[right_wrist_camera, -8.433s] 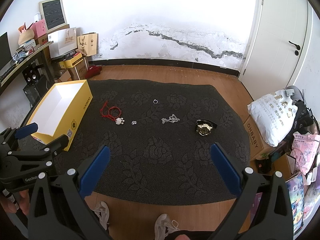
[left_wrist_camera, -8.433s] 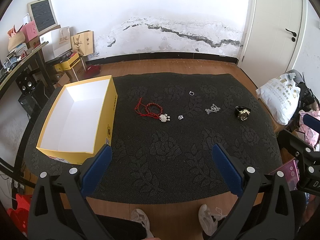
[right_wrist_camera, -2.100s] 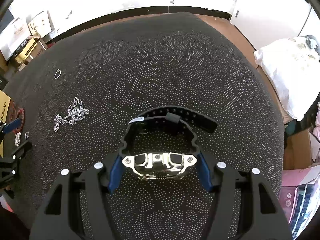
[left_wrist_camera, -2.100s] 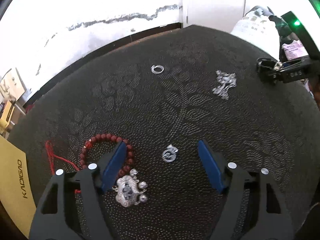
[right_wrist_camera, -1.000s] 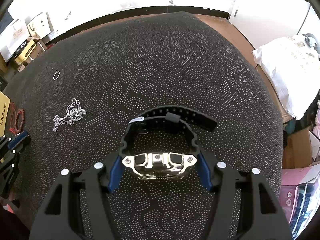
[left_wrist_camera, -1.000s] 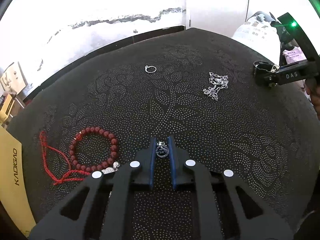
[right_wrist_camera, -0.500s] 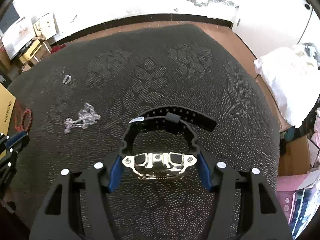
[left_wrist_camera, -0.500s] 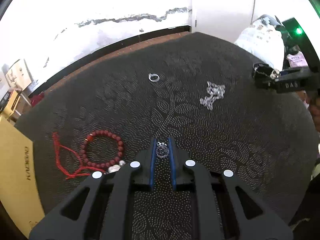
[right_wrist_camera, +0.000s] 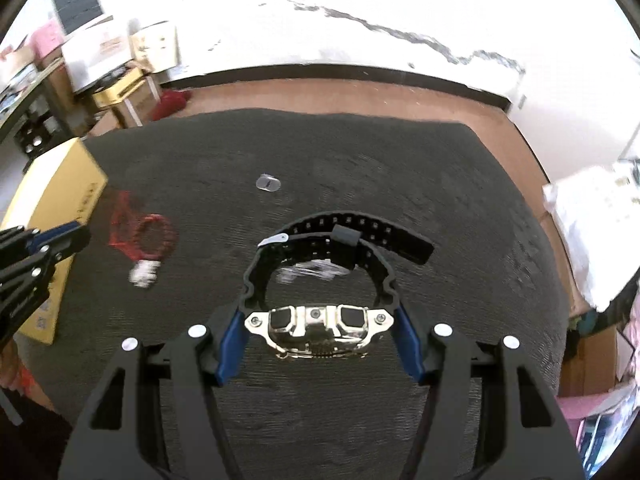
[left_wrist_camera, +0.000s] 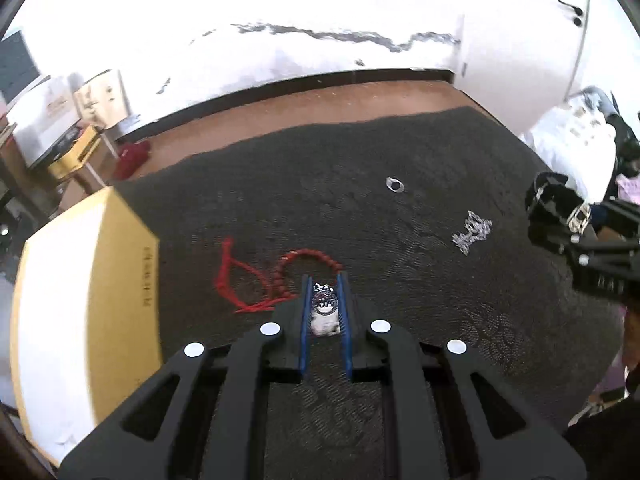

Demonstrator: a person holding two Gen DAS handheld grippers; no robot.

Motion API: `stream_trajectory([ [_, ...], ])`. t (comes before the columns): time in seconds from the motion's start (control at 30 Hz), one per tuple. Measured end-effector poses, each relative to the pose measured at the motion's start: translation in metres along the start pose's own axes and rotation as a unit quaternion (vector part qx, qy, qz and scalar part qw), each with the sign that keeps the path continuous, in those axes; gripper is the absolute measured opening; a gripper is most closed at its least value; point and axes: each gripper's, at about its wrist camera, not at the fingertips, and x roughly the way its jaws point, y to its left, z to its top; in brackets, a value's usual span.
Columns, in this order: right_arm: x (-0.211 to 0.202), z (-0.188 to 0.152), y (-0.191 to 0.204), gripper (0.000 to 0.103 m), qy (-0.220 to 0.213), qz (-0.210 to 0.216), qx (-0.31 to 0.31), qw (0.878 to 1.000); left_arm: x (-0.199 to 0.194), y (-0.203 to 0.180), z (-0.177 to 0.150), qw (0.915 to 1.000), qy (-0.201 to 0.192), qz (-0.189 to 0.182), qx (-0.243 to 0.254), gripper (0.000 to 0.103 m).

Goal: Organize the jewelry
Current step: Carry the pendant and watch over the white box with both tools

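Grippers (left_wrist_camera: 325,300) (right_wrist_camera: 320,320) angled steeply downward

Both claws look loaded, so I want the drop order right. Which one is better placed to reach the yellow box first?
Left. The left claw, shut on the small silver ring, sits beside the yellow box. The right claw, gripping the watch, is across the rug, farther off.

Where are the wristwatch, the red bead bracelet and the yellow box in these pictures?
wristwatch (right_wrist_camera: 320,330), right wrist view, on its gold case between the gripper's fingers.
red bead bracelet (left_wrist_camera: 316,257), left wrist view, on the far arc of beads.
yellow box (left_wrist_camera: 128,260), left wrist view, on its outer side wall.
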Motion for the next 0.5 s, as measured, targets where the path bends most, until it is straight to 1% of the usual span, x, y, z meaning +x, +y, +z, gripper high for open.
stream_trajectory([
  [0.23, -0.026, 0.018, 0.078, 0.061, -0.024, 0.044, -0.050, 0.998, -0.046, 0.042, 0.001, 0.9987, -0.022, 0.032, -0.033, 0.013],
  [0.33, -0.036, 0.029, 0.119, 0.061, -0.034, 0.063, -0.073, 0.995, -0.061, 0.071, -0.005, 0.9970, -0.026, 0.050, -0.052, 0.013],
  [0.5, -0.049, 0.045, 0.192, 0.061, -0.048, 0.098, -0.114, 0.988, -0.084, 0.129, -0.027, 0.9921, -0.029, 0.075, -0.097, 0.013],
])
